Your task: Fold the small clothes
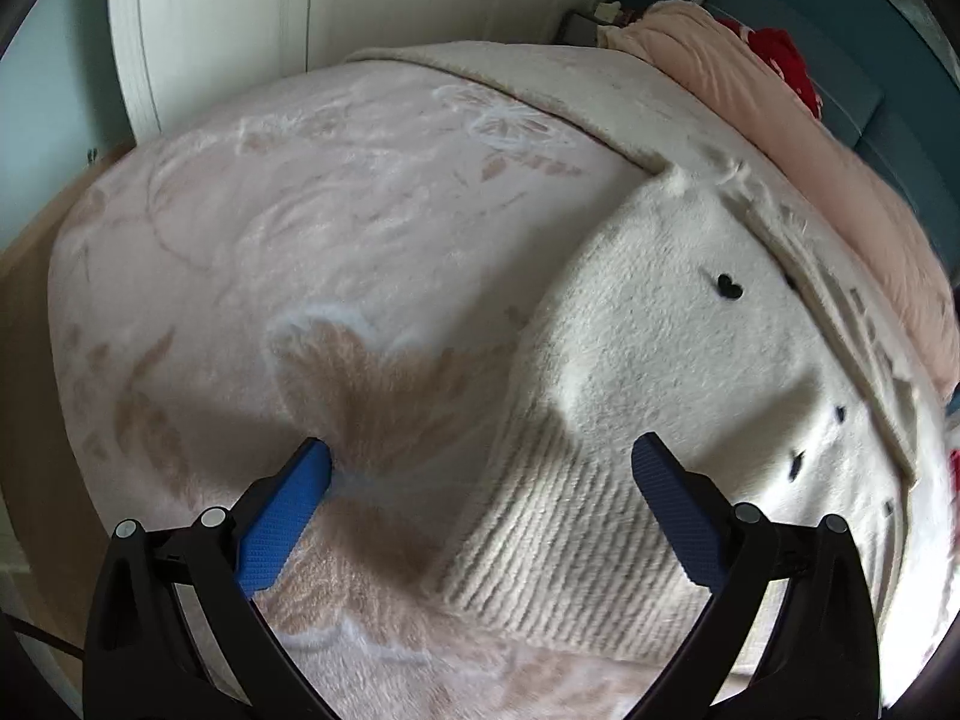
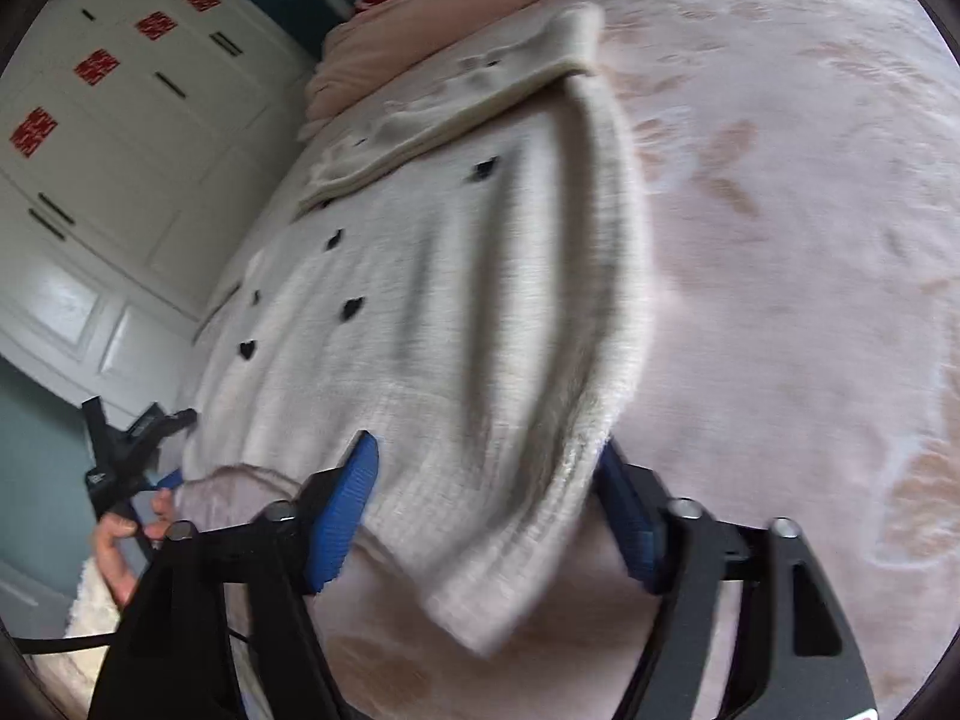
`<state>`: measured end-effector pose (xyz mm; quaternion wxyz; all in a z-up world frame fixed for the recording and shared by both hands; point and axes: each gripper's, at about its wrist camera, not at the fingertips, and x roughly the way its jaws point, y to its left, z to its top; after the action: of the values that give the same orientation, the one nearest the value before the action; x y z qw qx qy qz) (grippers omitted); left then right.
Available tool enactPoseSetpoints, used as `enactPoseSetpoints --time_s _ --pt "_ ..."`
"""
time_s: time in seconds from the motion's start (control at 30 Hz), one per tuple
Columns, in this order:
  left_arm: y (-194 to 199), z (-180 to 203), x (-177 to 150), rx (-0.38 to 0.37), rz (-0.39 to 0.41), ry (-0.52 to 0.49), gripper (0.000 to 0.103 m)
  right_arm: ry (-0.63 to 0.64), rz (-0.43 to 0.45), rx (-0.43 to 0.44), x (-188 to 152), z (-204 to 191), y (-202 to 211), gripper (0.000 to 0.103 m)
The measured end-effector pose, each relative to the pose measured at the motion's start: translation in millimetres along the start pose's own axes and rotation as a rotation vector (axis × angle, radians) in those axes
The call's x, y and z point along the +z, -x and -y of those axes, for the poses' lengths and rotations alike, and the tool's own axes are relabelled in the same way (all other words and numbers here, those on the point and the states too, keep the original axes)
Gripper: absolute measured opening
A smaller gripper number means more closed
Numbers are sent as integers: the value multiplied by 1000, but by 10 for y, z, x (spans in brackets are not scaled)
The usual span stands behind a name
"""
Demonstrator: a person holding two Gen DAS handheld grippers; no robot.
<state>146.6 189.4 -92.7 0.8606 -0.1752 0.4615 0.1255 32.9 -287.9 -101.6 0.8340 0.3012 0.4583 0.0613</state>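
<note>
Spreading wide, the left gripper [image 1: 480, 468] hovered with nothing between its jaws over the ribbed hem of the cream sweater [image 1: 690, 330], while the right gripper [image 2: 486, 468] straddled the raised hem corner, jaws apart. On the pink blanket [image 1: 300, 228] the sweater had one sleeve folded across; further folds seemingly remained

cream sweater [image 2: 456, 312] on pink blanket [image 2: 780, 240], fingers [image 2: 345, 510] apart

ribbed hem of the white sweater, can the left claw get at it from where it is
Probably yes: the left claw is open just above the sweater's ribbed hem, which lies flat on the pink blanket, with nothing between them.
</note>
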Motion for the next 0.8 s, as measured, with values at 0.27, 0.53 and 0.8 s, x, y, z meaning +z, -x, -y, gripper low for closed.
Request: enactPoseSetpoints --time_s 0.27,0.53,0.8 --pt "212 232 -87 -91 -107 -161 8 -2 40 -87 -139 298 891 8" --pt "552 431 -603 -84 -190 -359 11 52 -161 -216 -501 663 1032 15" --pt "850 1336 374 -252 41 -352 59 126 168 -219 1031 476 961 57"
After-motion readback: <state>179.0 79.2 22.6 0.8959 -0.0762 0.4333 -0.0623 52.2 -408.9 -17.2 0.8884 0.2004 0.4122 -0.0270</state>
